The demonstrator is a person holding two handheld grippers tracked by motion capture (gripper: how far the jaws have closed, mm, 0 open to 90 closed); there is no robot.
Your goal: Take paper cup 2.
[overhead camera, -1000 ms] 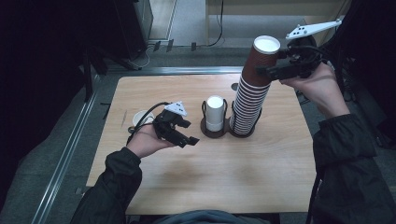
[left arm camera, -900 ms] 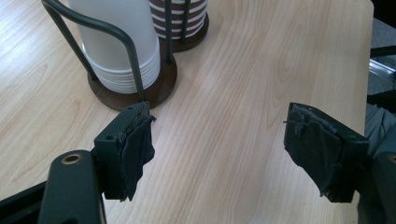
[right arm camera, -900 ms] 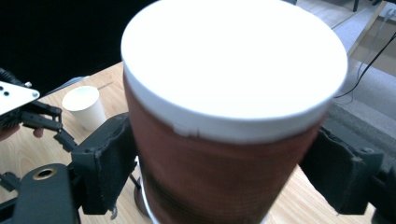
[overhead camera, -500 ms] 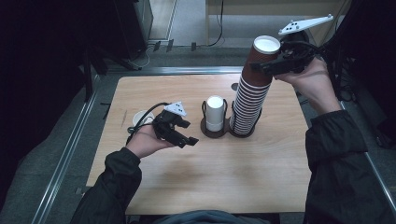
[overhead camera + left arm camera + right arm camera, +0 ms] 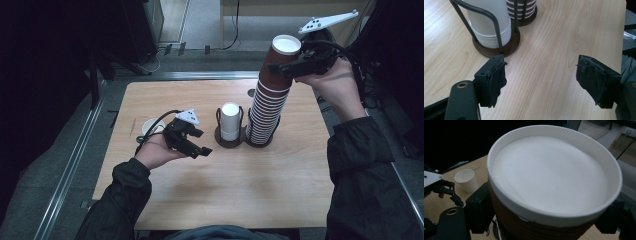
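Top brown cup (image 5: 280, 59) clamped between the jaws of the right gripper (image 5: 295, 64), high above the far right part of the table (image 5: 210, 200); pads pressed on both sides of its wall just under the rim. Brown ribbed outside, white rolled rim, white inside, mouth up. Seated at the head of the tall brown stack (image 5: 265, 112), tilted toward the far edge, foot in a dark wire holder (image 5: 231, 141) near the table's middle. Beside it, touching the same base, short white stack (image 5: 230, 120). Wide bare wood along the near edge and the right edge. Left gripper (image 5: 200, 148) low over the left half, jaws partly open, nothing between them. Single white cup (image 5: 150, 126) close to the left edge.
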